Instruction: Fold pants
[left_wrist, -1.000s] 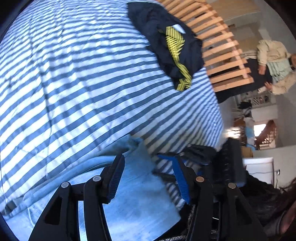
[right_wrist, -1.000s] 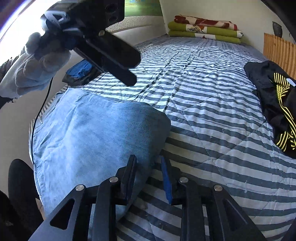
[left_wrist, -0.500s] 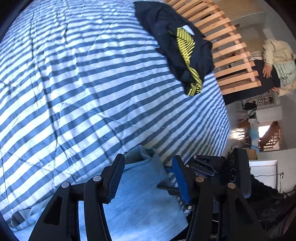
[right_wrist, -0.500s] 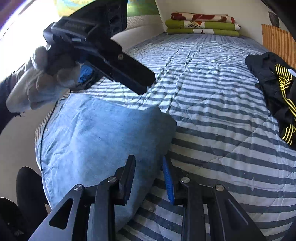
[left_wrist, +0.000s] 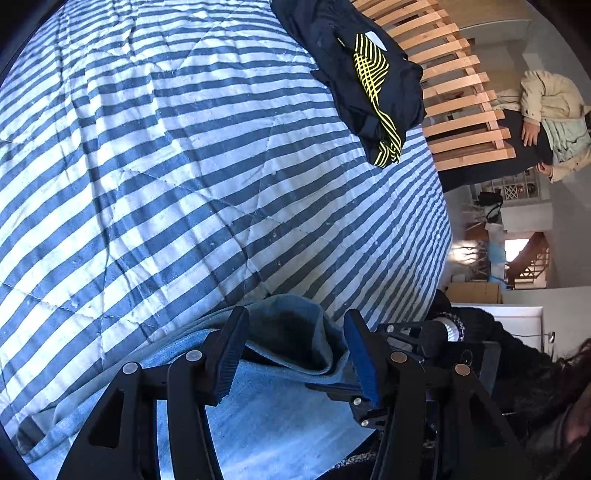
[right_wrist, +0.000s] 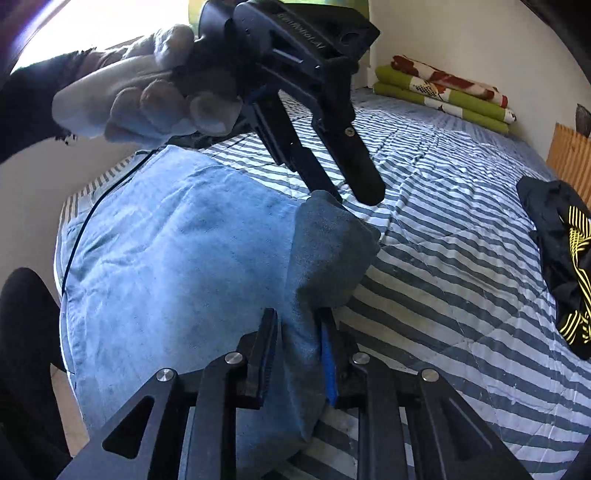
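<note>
Right gripper (right_wrist: 299, 354): jaws have just been closing, now narrow, with a raised fold of the pants (right_wrist: 177, 280) between them. Left pad looks against the denim; contact on the blue pad side can't be confirmed, so the pinch isn't certain.

Left gripper (left_wrist: 291, 350): about half open, both fingers straddling the lifted denim edge (left_wrist: 291, 332), pads not pressing. From the right wrist view it comes in from 11 o'clock, held by a gloved hand (right_wrist: 147, 99), fingertips at the peak of the fold.

Pants lie at the near edge of the striped quilt (right_wrist: 443, 258), filling 7 to 10 o'clock in the right wrist view, one corner pulled up at centre.

Around: dark garment with yellow lines (right_wrist: 561, 258) at 3 o'clock, well apart from the pants. Folded green blankets (right_wrist: 443, 96) at 1 o'clock by the wall. In the left wrist view, wooden slats (left_wrist: 454, 85) at 1 o'clock and a seated person (left_wrist: 550, 118) at 2 o'clock.
</note>
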